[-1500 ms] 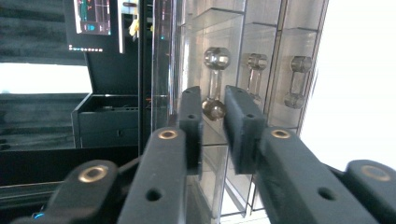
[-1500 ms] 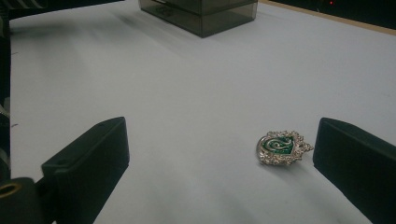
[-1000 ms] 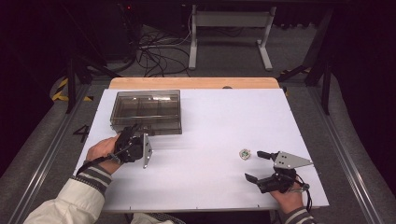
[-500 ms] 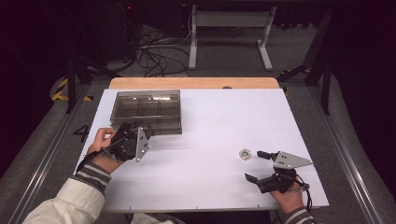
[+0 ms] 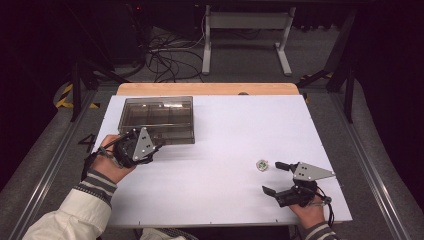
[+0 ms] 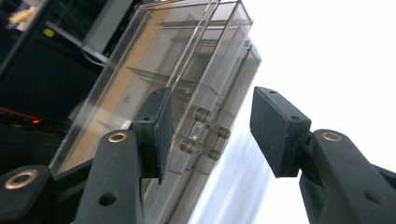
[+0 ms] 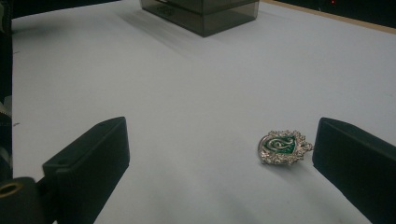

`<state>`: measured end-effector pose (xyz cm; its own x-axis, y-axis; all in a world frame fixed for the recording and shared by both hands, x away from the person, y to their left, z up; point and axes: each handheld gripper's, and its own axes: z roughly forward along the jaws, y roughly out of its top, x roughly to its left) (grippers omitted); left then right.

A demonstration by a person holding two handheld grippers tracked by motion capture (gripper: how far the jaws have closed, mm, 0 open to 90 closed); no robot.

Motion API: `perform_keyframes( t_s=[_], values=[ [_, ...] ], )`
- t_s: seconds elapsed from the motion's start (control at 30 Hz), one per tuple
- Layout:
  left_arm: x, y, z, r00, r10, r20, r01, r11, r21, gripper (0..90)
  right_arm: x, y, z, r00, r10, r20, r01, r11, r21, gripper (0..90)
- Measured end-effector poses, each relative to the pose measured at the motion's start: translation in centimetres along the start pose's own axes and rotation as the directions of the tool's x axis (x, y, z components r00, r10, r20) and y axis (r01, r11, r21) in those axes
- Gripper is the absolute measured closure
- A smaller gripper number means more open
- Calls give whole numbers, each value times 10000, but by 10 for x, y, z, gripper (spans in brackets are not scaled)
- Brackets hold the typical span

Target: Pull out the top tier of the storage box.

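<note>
High view: the left tongs [image 5: 159, 145] are at the near edge of the smoky plastic box [image 5: 157, 119], which stands on the white counter [image 5: 225, 130] at its far left; the right tongs [image 5: 272, 176] lie low at the near right, and the small badge [image 5: 262, 165] lies on the counter just beyond them, well apart from the box.

Left gripper view: the tongs [image 6: 212, 128] are half spread and have just been closing a little; the lid edge and the clasp knobs [image 6: 203, 135] of the box [image 6: 177, 74] show between them, but I see no pad pressing on it; the lid looks slightly lifted from the base, though I cannot tell this surely.

Right gripper view: the tongs [image 7: 219, 163] are spread wide with nothing pinched; the badge [image 7: 282, 147], silver with green enamel, lies flat on the counter [image 7: 187, 84] just beside one black pad; the box [image 7: 201, 11] stands far behind.

Handling, box: I judge it light, stiff and smooth, so it can slide on the counter; best hold is the lid's front lip near the clasp.

Handling, badge: small, hard, thin and lying flat; I judge it slippery to lift; take it by its opposite rims, with the pads low against the counter.
</note>
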<state>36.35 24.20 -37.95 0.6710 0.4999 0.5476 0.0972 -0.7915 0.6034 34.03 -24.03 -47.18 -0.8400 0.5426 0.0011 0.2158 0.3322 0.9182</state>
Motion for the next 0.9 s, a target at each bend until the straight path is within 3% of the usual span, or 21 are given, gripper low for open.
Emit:
perform_keyframes(
  t_s=[0.03,0.13,0.27,0.4,0.57,0.9],
  values=[
    [0,0,0,10000,0,0,0,10000,0,493,0,0,0,10000,0,0,0,10000,0,47],
    [5,0,1,9973,-241,694,246,9997,-54,494,0,0,0,10000,5,-10,-5,10000,-2,47],
    [10,2,4,9893,-350,1417,326,9993,189,494,0,0,0,10000,28,-14,-28,10000,-2,47],
    [15,3,6,9811,-498,1872,466,9987,214,493,0,0,0,10000,36,-25,-36,10000,-9,47],
    [24,5,10,9572,-885,2755,802,9959,414,491,0,0,0,10000,34,-34,-34,10000,2,47],
    [31,9,20,9523,-848,2932,690,9956,640,490,-1,0,0,10000,47,-83,-48,10000,-31,47]
  ],
)
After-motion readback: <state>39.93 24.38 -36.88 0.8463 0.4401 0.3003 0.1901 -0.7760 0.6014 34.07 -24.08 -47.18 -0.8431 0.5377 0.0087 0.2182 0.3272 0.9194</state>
